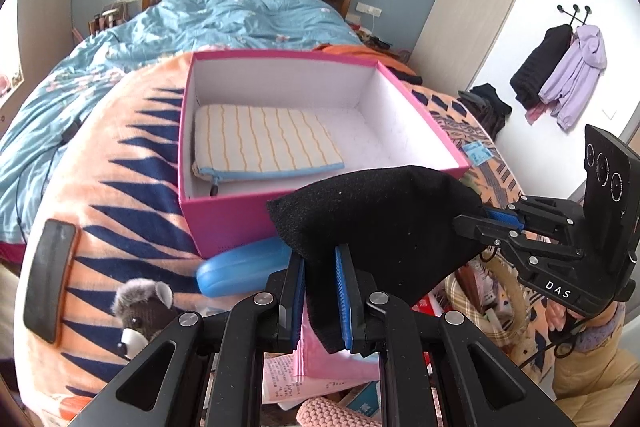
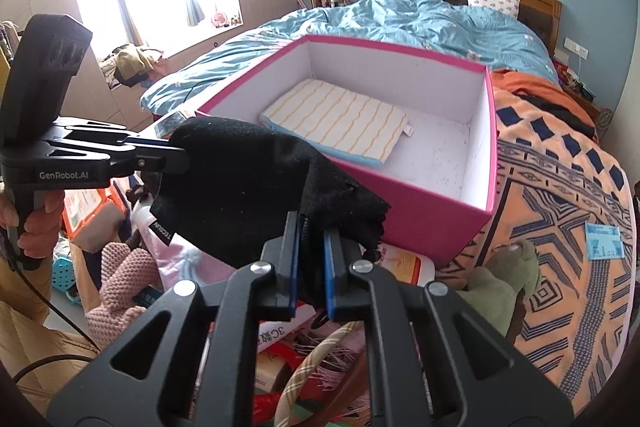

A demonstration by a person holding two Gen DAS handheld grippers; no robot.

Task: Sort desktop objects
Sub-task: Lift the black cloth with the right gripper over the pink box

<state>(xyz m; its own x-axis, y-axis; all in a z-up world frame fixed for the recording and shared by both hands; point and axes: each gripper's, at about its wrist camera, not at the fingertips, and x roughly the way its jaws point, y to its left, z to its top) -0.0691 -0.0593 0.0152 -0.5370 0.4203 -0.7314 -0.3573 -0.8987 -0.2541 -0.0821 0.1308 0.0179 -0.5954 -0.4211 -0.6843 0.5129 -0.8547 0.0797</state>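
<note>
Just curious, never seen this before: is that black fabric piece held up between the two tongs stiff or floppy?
Probably floppy: the black fleecy cloth pouch sags and creases between the left tongs and right tongs. Likely light, since pinched edges alone carry it.

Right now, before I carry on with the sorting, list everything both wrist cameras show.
black cloth pouch: one, black, held in the air between both grippers, in front of the box
box: one, pink outside and white inside, open, on the orange blanket
striped pouch: one, cream with yellow stripes and blue edge, flat inside the box
orange blanket: one, orange with navy pattern, under the box
glasses case: one, blue, against the box's near wall
teddy bear: one, grey-brown, near left on the blanket
green plush: one, green, right of the box
blue quilt: one, on the bed behind
left gripper: shut on the cloth pouch
right gripper: shut on the cloth pouch
</note>
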